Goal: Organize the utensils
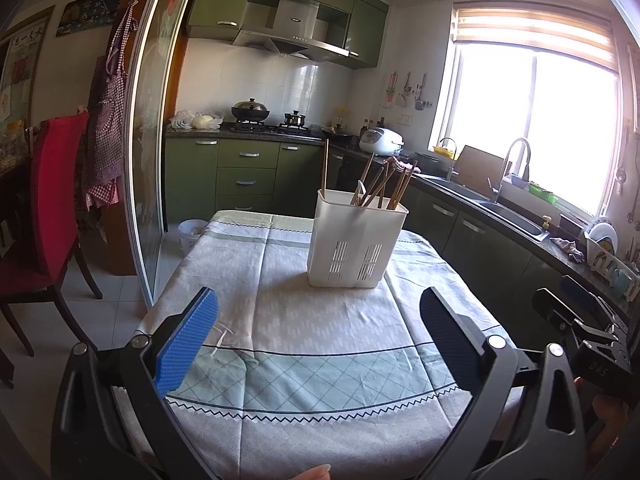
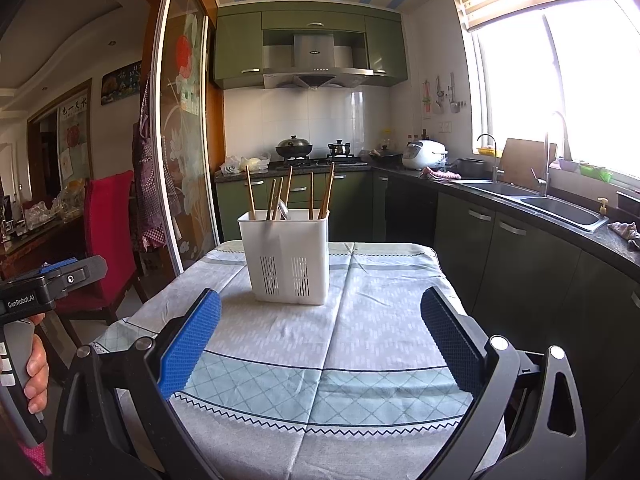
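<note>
A white slotted utensil holder (image 1: 354, 242) (image 2: 286, 256) stands upright on the clothed table (image 1: 280, 360) (image 2: 380, 320), past its middle. Several wooden chopsticks (image 1: 386, 184) (image 2: 318, 196) and a pale spoon (image 2: 283, 209) stick out of its top. My left gripper (image 1: 320, 340) hovers over the near half of the table, open, with nothing between its blue pads. My right gripper (image 2: 320, 340) is likewise open and empty, well short of the holder. The left view catches the right gripper's body (image 1: 580, 320) at the right edge; the right view catches the left gripper's body (image 2: 48, 280) in a hand.
A red chair (image 1: 44, 216) (image 2: 108, 236) stands left of the table beside a sliding glass door (image 1: 152, 140). Dark counters with a sink (image 1: 504, 208) (image 2: 560, 204) run along the right. A stove with pots (image 2: 312, 152) sits at the back wall.
</note>
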Available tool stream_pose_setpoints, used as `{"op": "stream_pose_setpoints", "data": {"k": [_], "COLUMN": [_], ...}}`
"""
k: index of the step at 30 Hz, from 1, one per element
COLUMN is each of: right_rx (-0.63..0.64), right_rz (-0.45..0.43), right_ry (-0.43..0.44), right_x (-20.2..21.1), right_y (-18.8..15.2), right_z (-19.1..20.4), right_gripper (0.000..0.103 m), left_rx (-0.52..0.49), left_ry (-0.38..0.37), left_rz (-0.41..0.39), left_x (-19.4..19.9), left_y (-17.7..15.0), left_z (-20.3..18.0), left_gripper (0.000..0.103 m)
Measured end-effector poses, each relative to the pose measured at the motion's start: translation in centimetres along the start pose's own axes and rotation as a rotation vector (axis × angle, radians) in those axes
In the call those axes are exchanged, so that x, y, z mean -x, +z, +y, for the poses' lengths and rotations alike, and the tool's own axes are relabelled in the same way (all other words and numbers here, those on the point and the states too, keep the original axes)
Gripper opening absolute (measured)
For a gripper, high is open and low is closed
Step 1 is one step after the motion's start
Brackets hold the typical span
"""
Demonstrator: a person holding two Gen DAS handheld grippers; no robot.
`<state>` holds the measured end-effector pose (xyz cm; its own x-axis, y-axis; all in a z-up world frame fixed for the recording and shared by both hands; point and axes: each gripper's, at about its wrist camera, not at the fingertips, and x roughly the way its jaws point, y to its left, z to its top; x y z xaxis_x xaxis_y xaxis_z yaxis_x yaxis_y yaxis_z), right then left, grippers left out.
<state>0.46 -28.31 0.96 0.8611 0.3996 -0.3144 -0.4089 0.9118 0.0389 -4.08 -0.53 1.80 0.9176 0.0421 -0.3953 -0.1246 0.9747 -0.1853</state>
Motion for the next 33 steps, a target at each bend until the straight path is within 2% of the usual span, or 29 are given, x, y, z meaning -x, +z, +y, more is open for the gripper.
{"op": "stream_pose_setpoints", "data": {"k": [7,14,24,27,33], "right_rx": [0.004,0.006,0.006,0.006,0.009], "right_rz": [0.009,0.017,0.02,0.024,0.03], "right_ry": [0.003,0.005,0.005,0.006,0.01], "right_x": [-0.5,-0.9,-1.1,-1.3,-1.5], "right_y": [-0.1,-0.3,-0.4,-0.6,-0.8], "right_z": [0.1,0.1,0.1,0.0,0.0], "right_gripper": [0.098,0.098,0.098,0.098,0.098], "left_rx": [-0.035,-0.03,-0.032,-0.044,-0.033], "left_ry": [0.004,-0.006,0.012,0.04,0.032], "left_rz": [-0.005,-0.007,-0.003,-0.018,0.002], "left_x": [0.1,0.1,-0.3,-0.2,-0.8], "left_y": [0.1,0.2,0.1,0.0,0.0], "left_z": [-0.5,-0.3,-0.3,-0.4,0.0], "left_gripper": [0.096,0.096,0.096,0.096,0.096]}}
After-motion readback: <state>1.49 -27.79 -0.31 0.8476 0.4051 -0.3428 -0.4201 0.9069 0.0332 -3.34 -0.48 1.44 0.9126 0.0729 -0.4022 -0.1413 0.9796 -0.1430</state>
